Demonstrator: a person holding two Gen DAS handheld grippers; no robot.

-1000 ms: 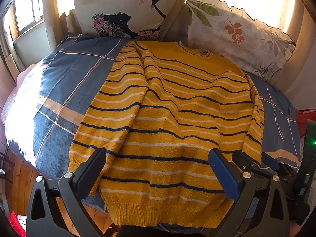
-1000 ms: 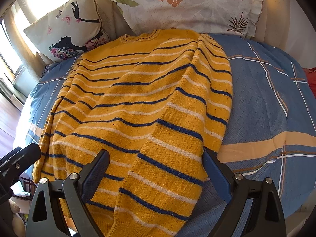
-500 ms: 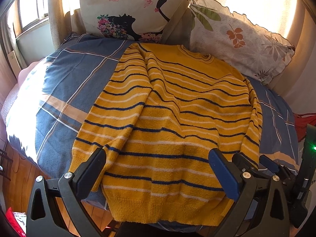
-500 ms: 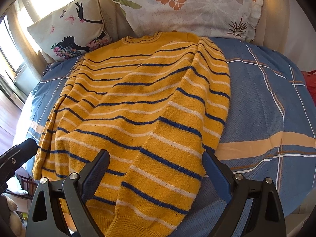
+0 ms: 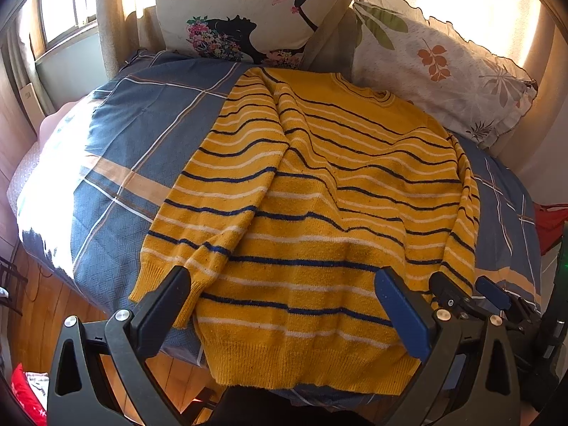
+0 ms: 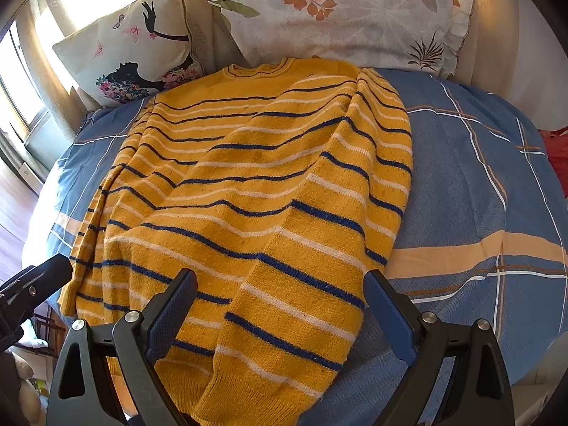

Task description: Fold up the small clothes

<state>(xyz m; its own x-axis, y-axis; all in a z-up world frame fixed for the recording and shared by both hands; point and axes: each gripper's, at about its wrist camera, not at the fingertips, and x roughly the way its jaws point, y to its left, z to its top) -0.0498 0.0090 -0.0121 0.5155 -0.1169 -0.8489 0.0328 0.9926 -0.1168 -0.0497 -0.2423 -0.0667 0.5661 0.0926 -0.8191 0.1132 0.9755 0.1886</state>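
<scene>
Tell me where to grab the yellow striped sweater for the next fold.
Probably the ribbed bottom hem of the yellow striped sweater, coming from the near bed edge. The hem overhangs that edge, so the open left tongs and right tongs can each slide a finger under it, one per corner; both sleeves already lie folded over the body.

A blue plaid bedspread (image 5: 135, 131) is seen beneath a silhouette-print cushion (image 5: 248, 10) and a leaf-print pillow (image 5: 443, 71), sunlit curtains (image 5: 472, 3) behind.
</scene>
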